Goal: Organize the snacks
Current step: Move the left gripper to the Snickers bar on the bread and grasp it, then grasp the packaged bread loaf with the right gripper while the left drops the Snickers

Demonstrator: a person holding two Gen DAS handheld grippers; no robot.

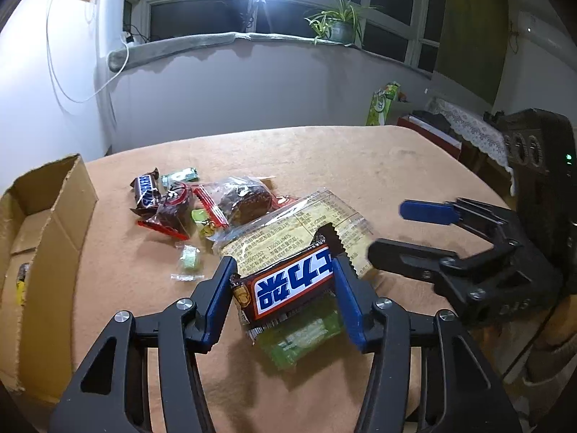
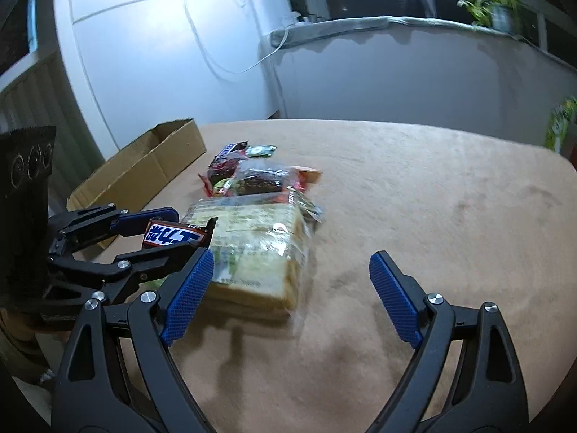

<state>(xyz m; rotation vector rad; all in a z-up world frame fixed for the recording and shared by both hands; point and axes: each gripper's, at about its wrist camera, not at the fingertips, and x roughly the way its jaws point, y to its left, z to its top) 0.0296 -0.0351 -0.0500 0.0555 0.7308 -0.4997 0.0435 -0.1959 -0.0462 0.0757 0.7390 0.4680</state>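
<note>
A brown Snickers bar (image 1: 292,285) with a white and blue label lies across a green packet (image 1: 306,339). My left gripper (image 1: 283,270) is shut on the bar, one blue pad at each end. In the right wrist view the same bar (image 2: 173,236) sits pinched in the left gripper (image 2: 184,232). A large clear packet of yellow crackers (image 1: 299,227) lies just behind it. My right gripper (image 2: 288,263) stands open over the tan cloth, its left finger next to the cracker packet (image 2: 252,249), nothing between its pads. From the left wrist view the right gripper (image 1: 389,229) is at the right.
An open cardboard box (image 1: 47,234) stands at the table's left edge. Beyond the crackers lie a second Snickers bar (image 1: 146,191), brown cake packets (image 1: 245,198) and small green candies (image 1: 189,258). Bare tan cloth (image 2: 432,187) stretches to the right. A wall and windowsill stand behind.
</note>
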